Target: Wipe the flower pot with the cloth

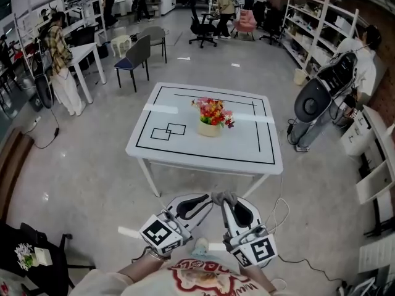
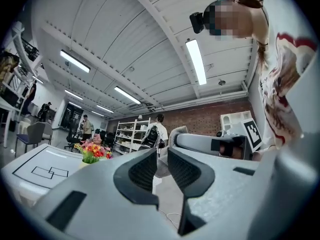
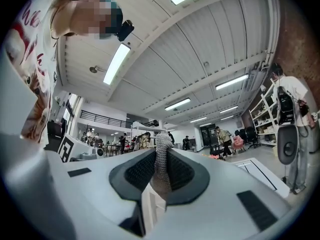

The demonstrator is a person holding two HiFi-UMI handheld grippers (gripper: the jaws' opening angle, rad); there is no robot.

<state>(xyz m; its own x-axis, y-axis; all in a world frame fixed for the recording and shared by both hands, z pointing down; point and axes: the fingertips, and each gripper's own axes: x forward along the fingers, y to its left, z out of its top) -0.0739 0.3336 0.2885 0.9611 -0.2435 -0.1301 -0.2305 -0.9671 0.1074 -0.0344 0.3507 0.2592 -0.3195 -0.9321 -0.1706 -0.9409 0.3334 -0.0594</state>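
Your right gripper (image 3: pixel 161 159) is pinching the grey cloth (image 3: pixel 162 141) upright. A white table (image 3: pixel 260 171) is showing at right.

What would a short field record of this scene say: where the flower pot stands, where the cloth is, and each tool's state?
flower pot: upright near the middle of the white table, holding flowers
cloth: grey, held between both tools, short of the table
left tool: shut on the cloth
right tool: shut on the cloth
wiping: not yet begun; cloth well apart from the pot
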